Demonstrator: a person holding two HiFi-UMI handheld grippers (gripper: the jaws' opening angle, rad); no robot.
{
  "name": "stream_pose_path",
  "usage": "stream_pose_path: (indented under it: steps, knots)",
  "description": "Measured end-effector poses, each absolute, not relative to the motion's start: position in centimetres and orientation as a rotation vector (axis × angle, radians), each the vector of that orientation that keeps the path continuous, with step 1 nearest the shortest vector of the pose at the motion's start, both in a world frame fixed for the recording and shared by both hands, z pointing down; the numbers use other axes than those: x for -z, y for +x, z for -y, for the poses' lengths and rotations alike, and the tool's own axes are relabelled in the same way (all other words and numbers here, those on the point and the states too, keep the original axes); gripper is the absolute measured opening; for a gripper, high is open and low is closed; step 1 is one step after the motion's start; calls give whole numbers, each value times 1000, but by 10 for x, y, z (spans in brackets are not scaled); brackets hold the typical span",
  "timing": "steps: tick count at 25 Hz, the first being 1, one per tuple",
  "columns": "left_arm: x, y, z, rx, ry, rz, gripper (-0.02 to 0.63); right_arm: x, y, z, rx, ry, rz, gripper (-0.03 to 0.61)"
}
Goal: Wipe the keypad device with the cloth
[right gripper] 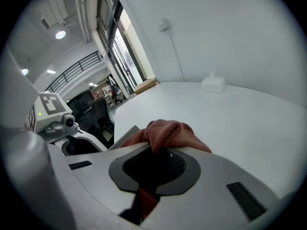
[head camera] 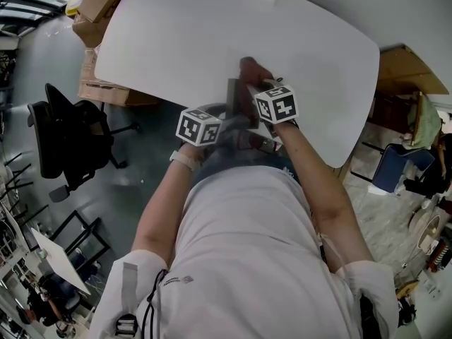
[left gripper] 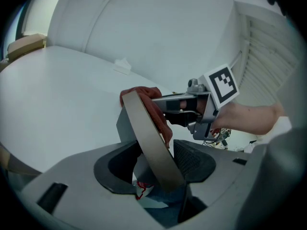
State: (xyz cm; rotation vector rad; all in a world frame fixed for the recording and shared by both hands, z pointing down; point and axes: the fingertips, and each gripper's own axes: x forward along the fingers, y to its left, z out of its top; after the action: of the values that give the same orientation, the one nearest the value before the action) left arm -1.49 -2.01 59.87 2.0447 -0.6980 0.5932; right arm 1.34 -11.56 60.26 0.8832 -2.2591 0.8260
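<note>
The right gripper [right gripper: 154, 170] is clenched on the bunched reddish cloth [right gripper: 169, 131]. The cloth sits against the top edge of the grey keypad device [left gripper: 151, 143], at 12 o'clock from the left gripper [left gripper: 156, 161]. That gripper's jaws stand wide and loose around the tilted device, by the white table [left gripper: 57, 104]. Wiping appears under way. The keys are hidden, so how much is left cannot be judged.

A large white bench with rounded corners [head camera: 176, 34] fills the far middle, with a small white box [right gripper: 213, 84] near its far edge. Left of it a black office chair [head camera: 67, 136] stands on the grey floor [head camera: 141, 175], brown cardboard boxes [head camera: 99, 6] are stacked far left, and a blue chair [head camera: 395, 168] sits right.
</note>
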Motion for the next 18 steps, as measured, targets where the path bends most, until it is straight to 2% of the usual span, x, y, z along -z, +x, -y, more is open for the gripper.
stream_pose_path:
  steps: [11,18]
  knots:
    - [-600,-15,21,-567,2045,710,228,-575,-15,104,-713,752,2363,43]
    - [-600,-15,21,-554,2040,709,230,-574,-18,71,-750,590,2394,43]
